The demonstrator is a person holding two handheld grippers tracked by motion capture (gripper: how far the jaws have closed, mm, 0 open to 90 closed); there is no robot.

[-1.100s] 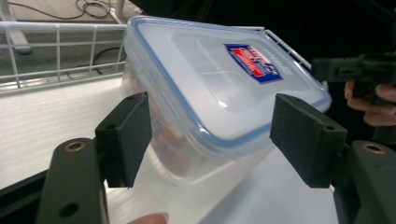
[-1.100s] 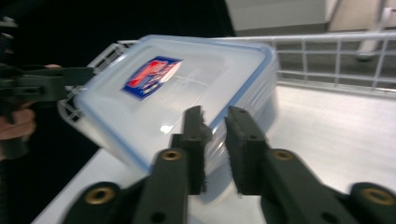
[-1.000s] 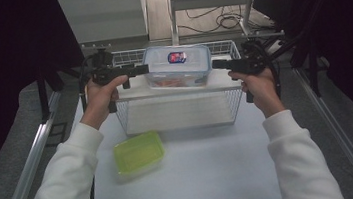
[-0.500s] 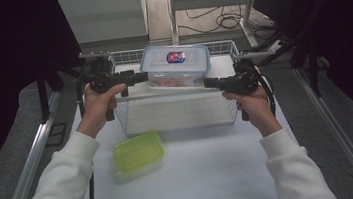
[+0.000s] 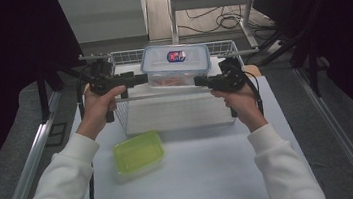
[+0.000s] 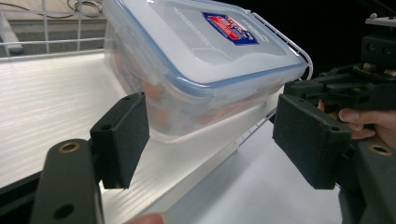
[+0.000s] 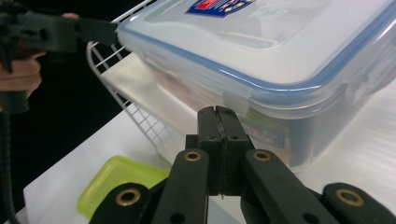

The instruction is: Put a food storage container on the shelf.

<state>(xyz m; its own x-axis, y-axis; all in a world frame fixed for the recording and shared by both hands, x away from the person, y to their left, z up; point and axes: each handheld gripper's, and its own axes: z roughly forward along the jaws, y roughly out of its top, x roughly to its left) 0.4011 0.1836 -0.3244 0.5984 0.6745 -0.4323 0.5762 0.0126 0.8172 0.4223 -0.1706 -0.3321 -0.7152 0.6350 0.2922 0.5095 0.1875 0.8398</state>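
The box is being rested on the wire basket; the left gripper is being held open just beside the box's left end; the right gripper, jaws closed on nothing, is being pointed at its right end.

The clear food box has a blue-edged lid and a red-and-blue label. Near it lies a yellow-green box.

The box sits on the basket at the back of the table, the left gripper just at its left end, the right gripper at its front right, and the lid before the basket, front-left.
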